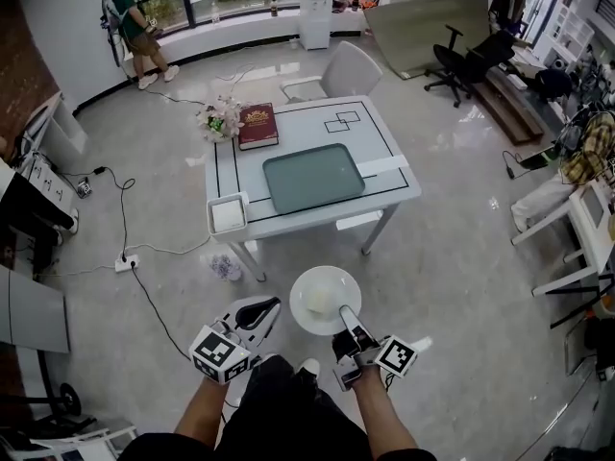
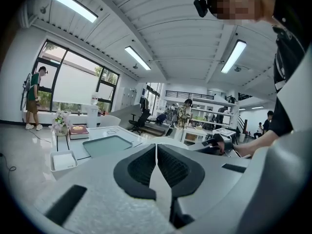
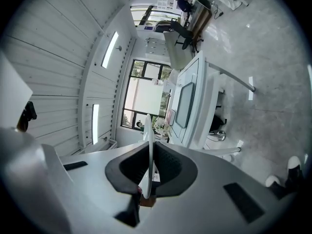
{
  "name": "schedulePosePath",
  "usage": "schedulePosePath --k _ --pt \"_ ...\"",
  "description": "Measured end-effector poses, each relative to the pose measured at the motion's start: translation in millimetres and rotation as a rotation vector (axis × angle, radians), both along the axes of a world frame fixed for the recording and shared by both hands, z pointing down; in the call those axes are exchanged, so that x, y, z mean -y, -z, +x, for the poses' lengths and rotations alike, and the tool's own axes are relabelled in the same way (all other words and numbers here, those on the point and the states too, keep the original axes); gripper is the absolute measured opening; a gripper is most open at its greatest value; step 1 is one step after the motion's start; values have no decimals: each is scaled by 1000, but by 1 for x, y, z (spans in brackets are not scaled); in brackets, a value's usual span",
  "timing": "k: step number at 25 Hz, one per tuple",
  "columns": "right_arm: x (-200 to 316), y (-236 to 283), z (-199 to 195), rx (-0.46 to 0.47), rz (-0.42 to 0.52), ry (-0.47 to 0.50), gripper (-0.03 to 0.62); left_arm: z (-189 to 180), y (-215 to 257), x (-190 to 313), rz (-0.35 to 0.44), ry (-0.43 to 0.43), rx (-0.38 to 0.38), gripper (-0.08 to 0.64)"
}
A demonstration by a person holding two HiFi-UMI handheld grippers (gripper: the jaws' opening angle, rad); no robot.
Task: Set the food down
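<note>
My right gripper (image 1: 349,317) is shut on the near rim of a round white plate (image 1: 306,283), held level above the floor in front of the table. A pale lump of food (image 1: 320,302) lies on the plate. In the right gripper view the plate (image 3: 148,135) shows edge-on, pinched between the dark pads of the gripper (image 3: 150,165). My left gripper (image 1: 261,312) hangs to the left of the plate with nothing in it. Its jaws (image 2: 156,155) meet, shut. Ahead stands the white table (image 1: 389,142) with a grey-green tray (image 1: 312,178) at its middle.
On the table are a white box (image 1: 228,215) at the near left corner, a red book (image 1: 258,125) and flowers (image 1: 219,120) at the far left. A chair (image 1: 346,70) stands behind it. Cables and a power strip (image 1: 126,262) lie on the floor at left. A person stands by the far window.
</note>
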State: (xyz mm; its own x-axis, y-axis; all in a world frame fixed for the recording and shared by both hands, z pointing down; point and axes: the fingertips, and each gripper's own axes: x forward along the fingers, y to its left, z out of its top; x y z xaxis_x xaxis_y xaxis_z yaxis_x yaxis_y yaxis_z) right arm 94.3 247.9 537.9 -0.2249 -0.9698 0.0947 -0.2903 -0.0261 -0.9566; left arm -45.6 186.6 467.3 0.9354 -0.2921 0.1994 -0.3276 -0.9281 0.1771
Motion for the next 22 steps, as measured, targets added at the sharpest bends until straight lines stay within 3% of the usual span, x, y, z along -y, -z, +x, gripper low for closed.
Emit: schedulePosePath --k 11,22 --pt "32 -15 26 7 -8 -16 25 26 -13 35 2 -11 9 14" --pt "124 -17 53 -4 -37 -4 25 61 -20 132 -37 -8 -13 14"
